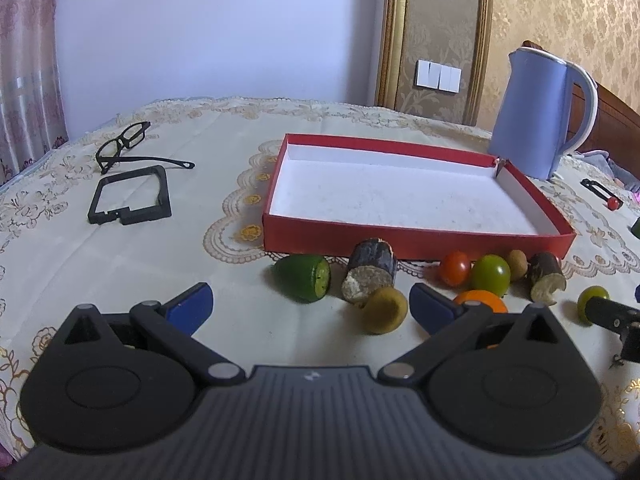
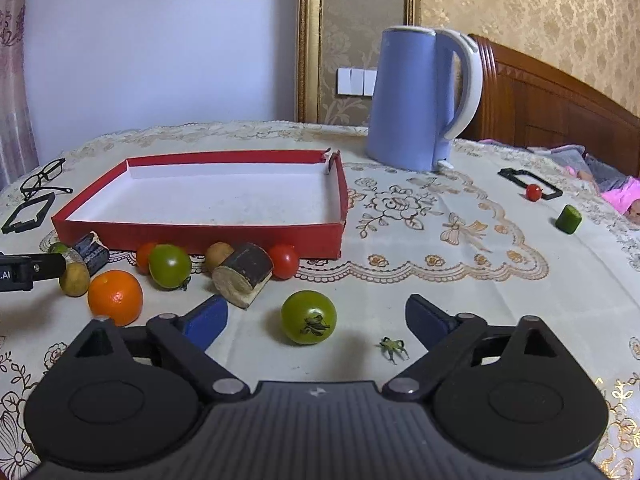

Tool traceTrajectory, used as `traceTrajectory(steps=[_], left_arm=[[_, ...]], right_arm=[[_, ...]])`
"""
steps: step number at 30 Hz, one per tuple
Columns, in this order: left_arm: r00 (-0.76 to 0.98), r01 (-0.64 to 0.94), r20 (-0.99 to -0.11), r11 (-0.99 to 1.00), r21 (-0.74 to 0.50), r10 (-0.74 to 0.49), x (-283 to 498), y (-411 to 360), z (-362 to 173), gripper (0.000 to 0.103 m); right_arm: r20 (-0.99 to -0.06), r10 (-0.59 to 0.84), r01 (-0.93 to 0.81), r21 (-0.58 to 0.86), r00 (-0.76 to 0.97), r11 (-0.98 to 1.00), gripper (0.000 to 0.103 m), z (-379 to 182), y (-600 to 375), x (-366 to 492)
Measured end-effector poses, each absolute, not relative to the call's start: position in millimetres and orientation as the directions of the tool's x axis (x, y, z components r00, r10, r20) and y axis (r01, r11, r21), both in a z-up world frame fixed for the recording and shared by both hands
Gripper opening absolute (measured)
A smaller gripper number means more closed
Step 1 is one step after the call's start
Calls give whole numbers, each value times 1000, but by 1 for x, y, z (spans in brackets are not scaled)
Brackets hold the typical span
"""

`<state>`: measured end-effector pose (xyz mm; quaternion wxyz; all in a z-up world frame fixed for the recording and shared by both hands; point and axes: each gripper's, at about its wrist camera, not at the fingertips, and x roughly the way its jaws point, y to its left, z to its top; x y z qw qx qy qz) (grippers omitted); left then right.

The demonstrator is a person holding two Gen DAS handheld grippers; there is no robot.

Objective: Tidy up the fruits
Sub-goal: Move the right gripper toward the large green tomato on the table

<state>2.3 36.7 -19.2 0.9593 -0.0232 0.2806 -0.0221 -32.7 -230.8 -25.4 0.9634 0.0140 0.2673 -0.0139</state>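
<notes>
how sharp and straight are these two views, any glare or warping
Left wrist view: fisheye bends the red box edges and the table rim; soft, even daylight, no glare. Right wrist view: kettle leans slightly, green tomato sharp, with a faint shadow.

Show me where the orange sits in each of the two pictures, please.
Left wrist view: the orange is low and right of centre, partly hidden behind the tongs' right finger.
Right wrist view: the orange is at lower left, fully visible.
Shared landmark: the red tray, just behind the fruit.
</notes>
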Motion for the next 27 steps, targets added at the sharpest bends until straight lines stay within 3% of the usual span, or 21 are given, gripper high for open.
traceTrajectory(steps=[10, 14, 19, 23, 27], left_arm=[[835, 24, -547, 997, -67, -57, 5, 39, -22, 103], [834, 23, -548, 997, -68, -57, 6, 40, -23, 103], [835, 24, -547, 997, -71, -59, 5, 41, -23, 103], [833, 28, -550, 997, -72, -63, 6, 42, -23, 103], [834, 27, -549, 997, -68, -60, 6, 43, -23, 103]], right_arm=[[-519, -16, 29, 17, 855, 999, 96, -29, -229, -29], [-519, -16, 28, 16, 854, 999, 87, -30, -229, -28], [-521, -14, 32, 25, 853, 999, 86, -31, -230, -27], [-528, -3, 23, 32, 849, 999, 75, -31, -230, -26], [-530, -2, 18, 25, 848, 1000, 74, -33, -228, -24]])
